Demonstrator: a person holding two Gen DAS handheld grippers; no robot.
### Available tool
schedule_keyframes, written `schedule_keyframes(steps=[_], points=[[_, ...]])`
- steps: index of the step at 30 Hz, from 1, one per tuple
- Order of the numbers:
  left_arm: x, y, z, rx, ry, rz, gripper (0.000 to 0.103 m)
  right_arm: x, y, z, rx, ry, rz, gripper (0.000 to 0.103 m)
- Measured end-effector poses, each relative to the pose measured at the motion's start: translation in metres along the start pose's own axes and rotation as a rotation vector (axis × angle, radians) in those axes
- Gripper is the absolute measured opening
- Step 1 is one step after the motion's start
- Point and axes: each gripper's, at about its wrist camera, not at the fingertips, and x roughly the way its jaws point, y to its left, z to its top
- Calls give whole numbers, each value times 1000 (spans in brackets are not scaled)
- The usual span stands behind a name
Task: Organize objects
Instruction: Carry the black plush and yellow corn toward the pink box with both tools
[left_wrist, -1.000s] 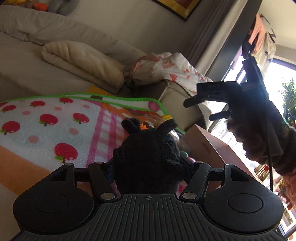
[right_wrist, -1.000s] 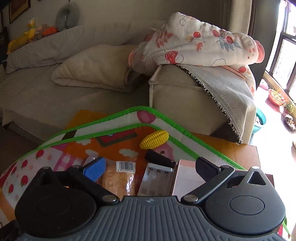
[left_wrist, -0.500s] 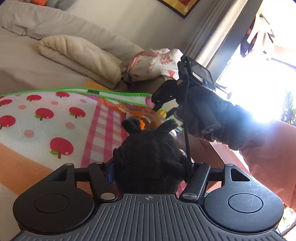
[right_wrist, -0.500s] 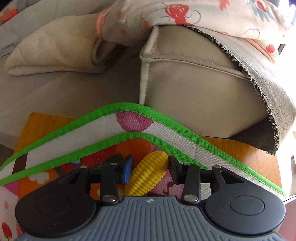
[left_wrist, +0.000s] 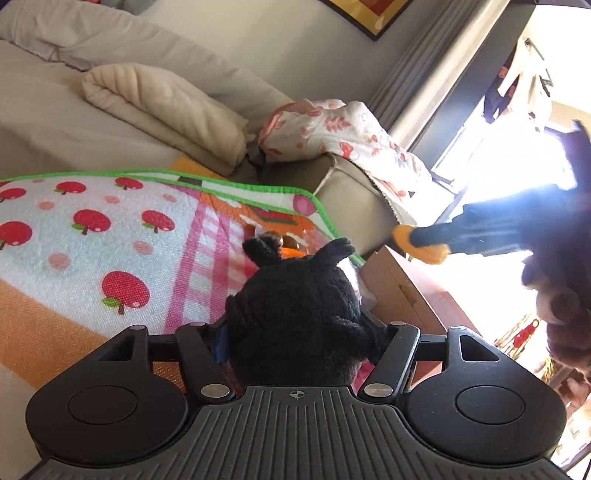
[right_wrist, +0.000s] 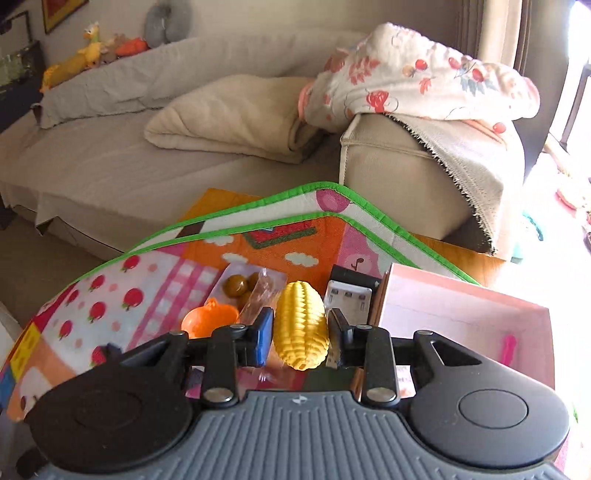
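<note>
Yellow toy corn (right_wrist: 301, 325) — unlabelled — between right gripper (right_wrist: 301, 332) fingers (right_wrist: 264, 338)

My play mat (right_wrist: 155, 280), green-edged and printed with red apples, covers the wooden table (right_wrist: 476, 258). On the mat I see an orange toy cup (right_wrist: 207, 321), a clear packet of brown balls (right_wrist: 243, 286), a white-and-black block (right_wrist: 349, 291), and an open pink box (right_wrist: 461, 306) at its right edge.

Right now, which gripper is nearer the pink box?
Right. The right gripper, holding the yellow corn toy, hangs beside the pink box; the left gripper holds the black plush farther off.
</note>
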Motion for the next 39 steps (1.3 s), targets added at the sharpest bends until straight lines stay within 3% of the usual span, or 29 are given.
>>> schedule_keyframes(steps=[3, 7, 18, 20, 22, 24, 26, 32, 39], points=[[0, -1, 0, 10, -3, 3, 70, -42, -7, -37, -10, -51, -6, 31], [-1, -15, -1, 76, 5, 19, 70, -73, -18, -91, -1, -56, -10, 31], [-18, -100, -37, 238, 190, -55, 70, -82, -40, -212, 11, 56, 65, 32], [-19, -114, -48, 276, 212, -51, 70, -82, -42, -225, 10, 64, 74, 32], [-21, -122, -56, 309, 222, -34, 70, -86, -45, -236, 10, 56, 69, 42], [-22, -129, -62, 335, 231, -19, 70, -91, -48, -245, 0, 28, 32, 63], [-22, -133, -65, 345, 241, -7, 70, -97, -51, -254, -15, -1, -11, 69], [-27, -142, -68, 370, 250, 15, 70, -105, -61, -270, -68, -68, -182, 77], [-33, -144, -62, 368, 232, 31, 70, -109, -69, -271, 3, -129, -89, 83]])
